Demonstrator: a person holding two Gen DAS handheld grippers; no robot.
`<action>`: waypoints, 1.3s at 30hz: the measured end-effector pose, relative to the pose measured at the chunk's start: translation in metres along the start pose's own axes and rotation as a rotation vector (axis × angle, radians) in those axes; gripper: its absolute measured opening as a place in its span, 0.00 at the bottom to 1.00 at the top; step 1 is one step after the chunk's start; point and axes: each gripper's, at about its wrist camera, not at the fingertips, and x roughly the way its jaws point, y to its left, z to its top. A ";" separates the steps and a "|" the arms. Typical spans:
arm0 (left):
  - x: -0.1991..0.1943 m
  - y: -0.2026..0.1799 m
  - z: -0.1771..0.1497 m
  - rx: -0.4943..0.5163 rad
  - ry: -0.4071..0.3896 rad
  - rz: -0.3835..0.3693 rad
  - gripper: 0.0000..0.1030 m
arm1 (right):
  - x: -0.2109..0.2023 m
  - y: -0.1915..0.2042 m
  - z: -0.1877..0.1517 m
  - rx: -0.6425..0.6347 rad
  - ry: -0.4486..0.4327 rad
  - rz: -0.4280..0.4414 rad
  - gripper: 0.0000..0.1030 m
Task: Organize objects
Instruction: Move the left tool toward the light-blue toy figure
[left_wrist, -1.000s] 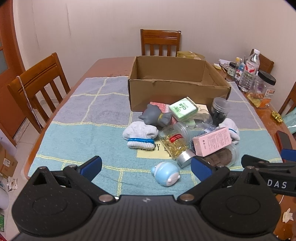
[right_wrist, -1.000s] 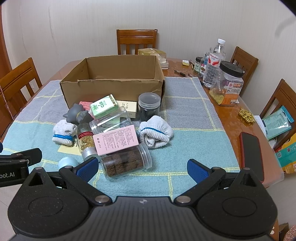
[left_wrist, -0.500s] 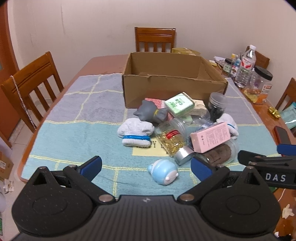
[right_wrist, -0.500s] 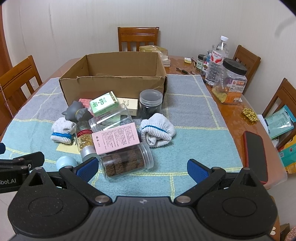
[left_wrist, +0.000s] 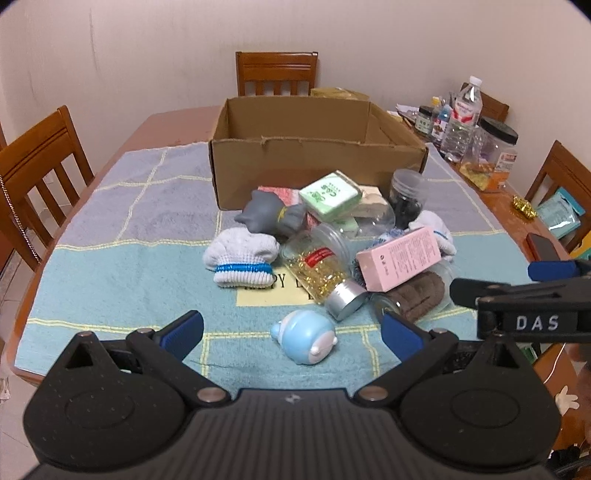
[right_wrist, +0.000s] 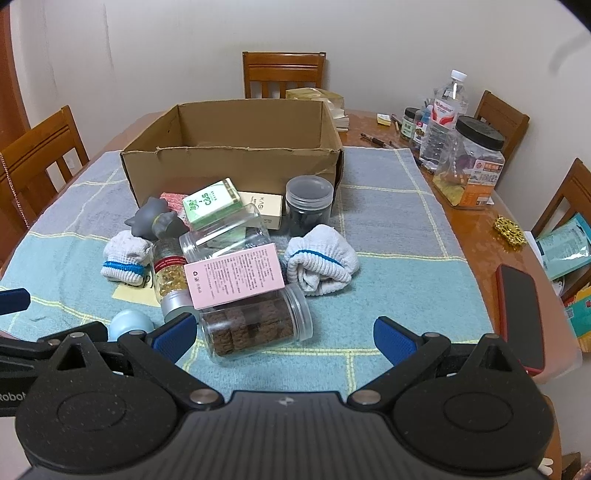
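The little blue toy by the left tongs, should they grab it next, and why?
Probably yes: lower the left tongs onto the blue toy. They are open, the toy lies alone on the cloth just ahead between them, clear of the pile, and the cardboard box looks empty.

A plain brown cardboard box (right_wrist: 236, 166) sits on a towel cloth (right_wrist: 388, 229) of pale blue and grey blocks crossed by thin yellow lines. The rolled white knit socks (right_wrist: 321, 262) carry a blue band; the flat carton (right_wrist: 234, 275) is pink.
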 end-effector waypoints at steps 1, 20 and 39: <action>0.002 0.000 -0.001 0.003 0.003 -0.002 0.99 | 0.001 0.000 0.000 -0.002 0.001 0.001 1.00; 0.054 0.018 -0.019 0.150 0.070 -0.104 0.99 | 0.028 0.005 -0.009 -0.016 0.045 -0.006 1.00; 0.084 0.021 -0.011 0.222 0.108 -0.227 0.86 | 0.046 -0.011 0.006 -0.052 0.070 0.046 1.00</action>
